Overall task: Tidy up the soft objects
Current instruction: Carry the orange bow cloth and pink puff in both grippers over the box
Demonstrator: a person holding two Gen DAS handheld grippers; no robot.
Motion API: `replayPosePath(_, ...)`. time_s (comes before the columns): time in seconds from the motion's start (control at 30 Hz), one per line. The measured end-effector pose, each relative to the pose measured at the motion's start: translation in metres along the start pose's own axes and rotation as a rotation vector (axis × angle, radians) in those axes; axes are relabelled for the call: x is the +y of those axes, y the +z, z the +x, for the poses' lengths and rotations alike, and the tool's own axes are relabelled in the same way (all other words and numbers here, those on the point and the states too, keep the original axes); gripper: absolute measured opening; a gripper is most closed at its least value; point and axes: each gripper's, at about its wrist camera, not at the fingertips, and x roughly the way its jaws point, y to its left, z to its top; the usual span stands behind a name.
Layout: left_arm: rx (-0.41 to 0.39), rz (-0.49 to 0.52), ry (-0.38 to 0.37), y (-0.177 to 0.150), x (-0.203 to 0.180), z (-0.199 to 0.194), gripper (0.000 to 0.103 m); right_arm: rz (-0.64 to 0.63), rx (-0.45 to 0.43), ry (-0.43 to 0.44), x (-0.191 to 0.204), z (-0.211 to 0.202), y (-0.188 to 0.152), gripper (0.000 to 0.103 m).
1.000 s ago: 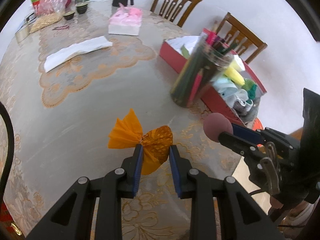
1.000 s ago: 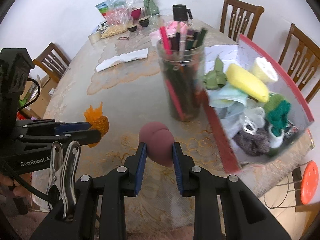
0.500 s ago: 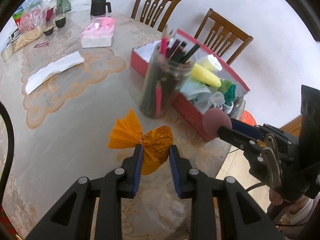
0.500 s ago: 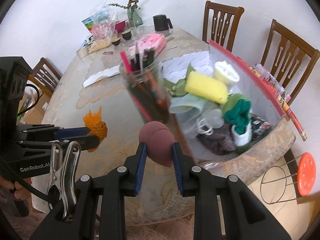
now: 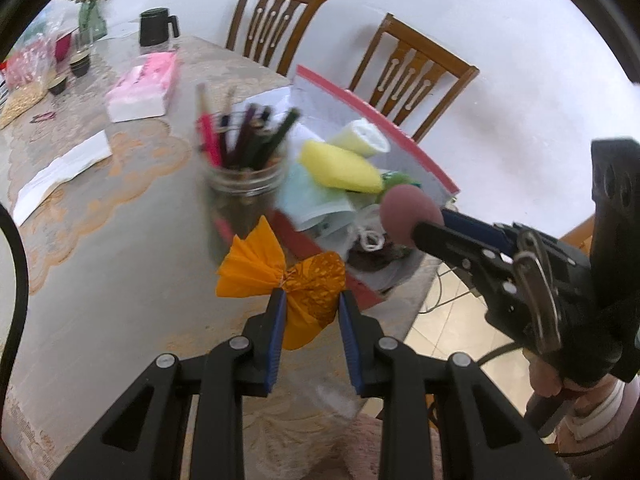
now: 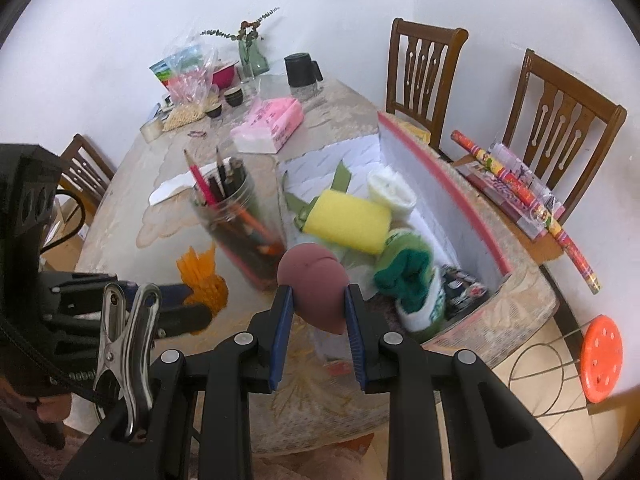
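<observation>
Now, left gripper [image 5: 312, 312]: pinching orange bundle [image 5: 304, 292] above the desk [image 5: 120, 248]
Right gripper [image 6: 318, 312]: pinching mauve sponge [image 6: 314, 284], held above red box [image 6: 444, 184] of soft things

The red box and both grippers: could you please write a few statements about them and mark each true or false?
1. The left gripper holds an orange wrapper. True.
2. The right gripper is empty. False: it grips a pink sponge.
3. A yellow sponge lies in the red box. True.
4. The pencil jar stands inside the box. False: it stands on the table beside it.
5. The box holds nothing. False: it holds several soft things.
</observation>
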Motion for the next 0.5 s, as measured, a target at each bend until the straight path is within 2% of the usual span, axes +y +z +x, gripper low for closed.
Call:
replayPosePath(0.27, -0.009, 0.032, -0.027, 0.011, -0.030, 0.012, 0.027, -0.022, -0.029, -0.002, -0.023, -0.007, 0.020, 0.027)
replayPosePath(0.5, -0.029, 0.015, -0.030, 0.026, -0.048, 0.027, 0.027, -0.075, -0.034, 0.010, -0.039, -0.004, 0.041, 0.027)
